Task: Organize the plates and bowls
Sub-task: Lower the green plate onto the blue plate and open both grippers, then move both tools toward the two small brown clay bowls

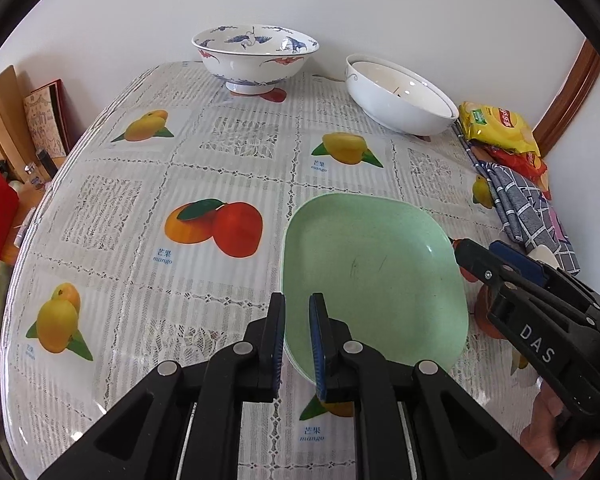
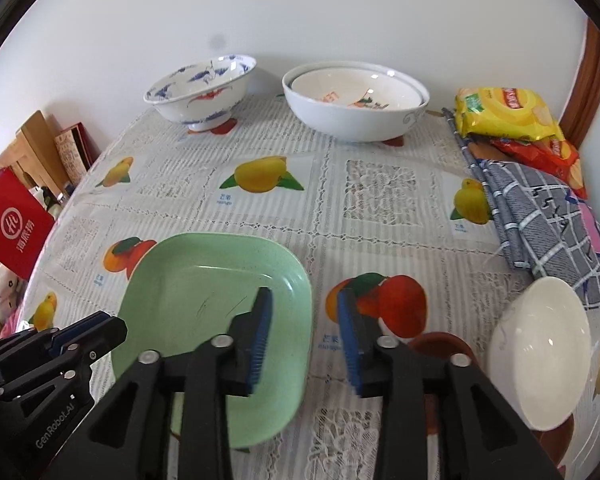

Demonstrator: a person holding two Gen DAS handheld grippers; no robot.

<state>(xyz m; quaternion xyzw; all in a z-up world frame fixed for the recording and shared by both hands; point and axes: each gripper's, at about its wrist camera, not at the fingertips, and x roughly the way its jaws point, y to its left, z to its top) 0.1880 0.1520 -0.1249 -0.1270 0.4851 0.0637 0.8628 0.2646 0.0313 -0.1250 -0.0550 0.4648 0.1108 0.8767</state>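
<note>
1. Fruit-print table against white wall; green plate near front edge, blue-patterned bowl and nested white bowls at back edge.
2. Left gripper narrowly parted, straddling plate rim; right gripper spread, empty.
3. Tip: seat rim deep between pads before lifting.

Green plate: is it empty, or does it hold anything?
Empty. The green plate shows a bare inside with only faint dark scratch marks in both wrist views; the right gripper hangs open over its edge.
</note>
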